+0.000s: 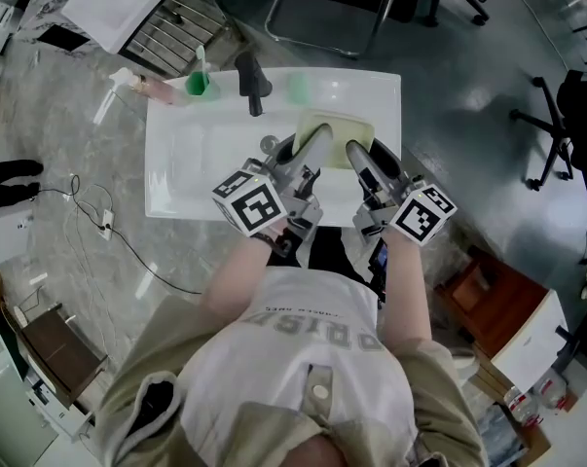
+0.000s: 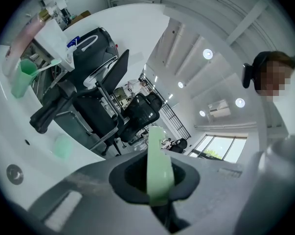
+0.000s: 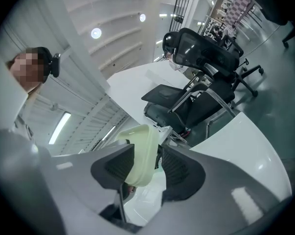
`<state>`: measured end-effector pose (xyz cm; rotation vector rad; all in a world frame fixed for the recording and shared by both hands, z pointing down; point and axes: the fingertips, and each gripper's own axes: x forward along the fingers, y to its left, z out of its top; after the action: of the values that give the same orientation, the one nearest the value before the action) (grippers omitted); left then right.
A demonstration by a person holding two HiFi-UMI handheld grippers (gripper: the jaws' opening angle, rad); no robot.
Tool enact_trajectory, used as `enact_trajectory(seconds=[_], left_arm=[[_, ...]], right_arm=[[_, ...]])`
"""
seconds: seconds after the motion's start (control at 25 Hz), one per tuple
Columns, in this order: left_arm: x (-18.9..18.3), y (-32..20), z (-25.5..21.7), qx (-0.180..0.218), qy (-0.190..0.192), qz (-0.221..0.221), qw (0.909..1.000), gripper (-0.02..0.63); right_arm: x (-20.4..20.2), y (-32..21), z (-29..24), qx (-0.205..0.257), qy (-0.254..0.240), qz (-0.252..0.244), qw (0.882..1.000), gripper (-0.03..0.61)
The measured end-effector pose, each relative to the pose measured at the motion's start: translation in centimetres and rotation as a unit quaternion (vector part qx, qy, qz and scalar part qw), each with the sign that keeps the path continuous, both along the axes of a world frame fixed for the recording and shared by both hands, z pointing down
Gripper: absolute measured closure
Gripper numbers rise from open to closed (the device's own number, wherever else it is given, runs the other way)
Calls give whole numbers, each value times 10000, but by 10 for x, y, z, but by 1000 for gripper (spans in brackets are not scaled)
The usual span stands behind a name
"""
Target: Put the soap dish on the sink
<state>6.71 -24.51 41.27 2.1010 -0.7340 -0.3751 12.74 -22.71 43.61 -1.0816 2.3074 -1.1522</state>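
The pale green soap dish [image 1: 338,130] is over the right half of the white sink [image 1: 176,197], just right of the black faucet [image 1: 252,86]; I cannot tell whether it rests on the basin. My left gripper [image 1: 312,149] is clamped tight on the dish's thin left rim. My right gripper [image 1: 359,159] has its jaws apart around the right rim, one pad against it and the other clear. A green cup [image 1: 198,84] stands on the sink's far edge, left of the faucet.
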Motion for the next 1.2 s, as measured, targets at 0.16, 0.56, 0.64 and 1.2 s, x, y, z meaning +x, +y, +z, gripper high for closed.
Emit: enact_trajectory(seconds=[0.16,0.56,0.64,1.2], left_arm=[[1,-1,5,-139,87,14,9999,600],[-1,-5,20,-616,462,-17,9970,599],[0,-5,21,-692,515,-25,9963,598],[3,-10,35,-831,119,-57,9965,572]], right_arm=[[1,0,5,-57,-3,-22,10000,446],[6,1,11,-256,-204,-78,9994,495],[7,0,12,-299,-257,-60,9992,499],[15,-4,18,-448,-126,174,9988,511]])
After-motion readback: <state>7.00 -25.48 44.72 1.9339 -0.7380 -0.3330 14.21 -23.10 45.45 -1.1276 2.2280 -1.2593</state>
